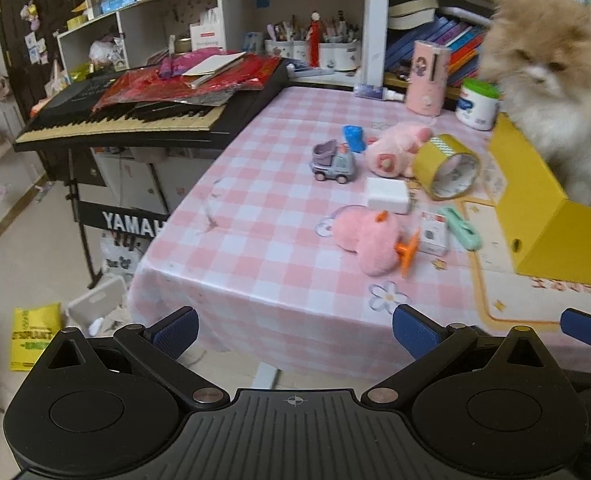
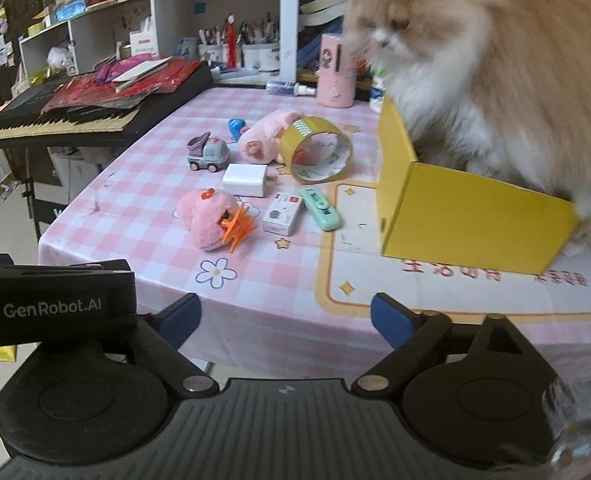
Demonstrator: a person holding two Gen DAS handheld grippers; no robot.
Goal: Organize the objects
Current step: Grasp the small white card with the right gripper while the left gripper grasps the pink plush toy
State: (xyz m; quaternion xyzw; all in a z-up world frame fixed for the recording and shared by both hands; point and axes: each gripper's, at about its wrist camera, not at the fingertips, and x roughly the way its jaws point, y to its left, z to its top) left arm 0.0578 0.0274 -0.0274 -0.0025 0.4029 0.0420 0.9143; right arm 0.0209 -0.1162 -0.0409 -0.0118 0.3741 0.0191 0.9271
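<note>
Small objects lie scattered mid-frame on a pink checked tablecloth: a toy truck, white charger, tape roll, pink plush with an orange clip, small box and green case. A yellow box at right holds a fluffy cat. Both claws, left gripper and right gripper, gape wide and empty at the bottom of frame, well short of everything.

The left gripper hangs wide-jawed at the table's near edge, holding nothing. On the pink checked cloth lie a toy truck, a tape roll, a white charger and a pink plush. Right, a fluffy cat stands in a yellow box. Far left sits a keyboard.
</note>
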